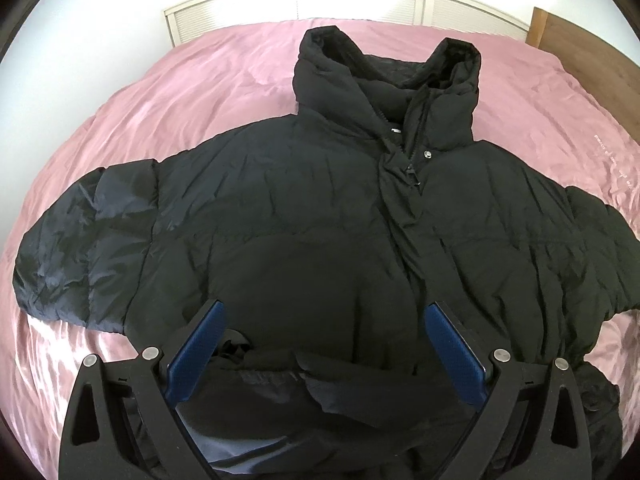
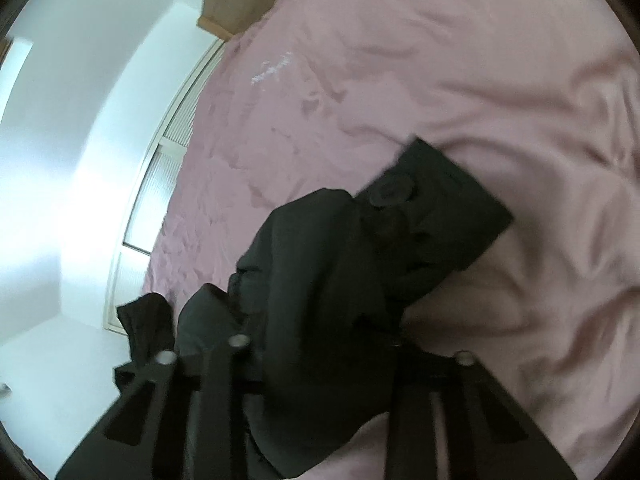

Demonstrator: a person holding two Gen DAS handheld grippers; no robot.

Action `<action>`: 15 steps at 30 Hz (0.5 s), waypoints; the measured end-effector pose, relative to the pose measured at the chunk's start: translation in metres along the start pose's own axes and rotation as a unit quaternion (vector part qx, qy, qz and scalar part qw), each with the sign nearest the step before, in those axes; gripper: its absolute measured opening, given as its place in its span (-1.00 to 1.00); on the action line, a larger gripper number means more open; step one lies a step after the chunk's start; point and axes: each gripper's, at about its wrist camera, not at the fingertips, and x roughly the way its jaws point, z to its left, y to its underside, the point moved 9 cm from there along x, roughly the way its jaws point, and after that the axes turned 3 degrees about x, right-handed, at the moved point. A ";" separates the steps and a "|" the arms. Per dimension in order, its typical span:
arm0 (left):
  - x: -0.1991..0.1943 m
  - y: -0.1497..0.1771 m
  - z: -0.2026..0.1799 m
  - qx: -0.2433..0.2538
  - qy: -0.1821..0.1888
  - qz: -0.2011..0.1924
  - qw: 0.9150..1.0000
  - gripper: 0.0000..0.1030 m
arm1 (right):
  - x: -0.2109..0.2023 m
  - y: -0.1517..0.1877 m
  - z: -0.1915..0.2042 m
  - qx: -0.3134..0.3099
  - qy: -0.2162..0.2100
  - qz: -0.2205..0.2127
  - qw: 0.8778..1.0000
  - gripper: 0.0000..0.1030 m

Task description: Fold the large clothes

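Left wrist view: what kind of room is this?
Most likely a bedroom. A black puffer jacket lies spread on a bed with a pink cover, a wooden headboard stands at one edge, and white louvred closet doors line the far wall.

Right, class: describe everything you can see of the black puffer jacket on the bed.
The black puffer jacket lies front-up on the pink bedspread, sleeves spread sideways, hood at the far end. Its fabric looks quilted, padded and slightly shiny, zipped at the chest with a metal snap. The left hand-held gripper hovers open over its hem; the right hand-held gripper has clamped a sleeve cuff.
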 end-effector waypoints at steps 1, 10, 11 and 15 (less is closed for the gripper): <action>-0.001 0.000 0.000 -0.001 0.002 -0.001 1.000 0.93 | -0.002 -0.002 0.005 -0.009 0.003 -0.003 1.000 -0.66; -0.012 0.002 0.013 -0.014 0.016 -0.010 1.000 0.93 | -0.027 -0.004 0.073 -0.104 0.029 -0.033 0.994 -0.74; -0.014 0.002 0.016 -0.017 0.018 -0.011 1.000 0.93 | -0.028 -0.001 0.086 -0.117 0.027 -0.034 0.992 -0.75; -0.021 0.002 0.026 -0.029 0.024 -0.017 0.999 0.93 | -0.035 0.019 0.142 -0.174 0.009 -0.034 0.984 -0.76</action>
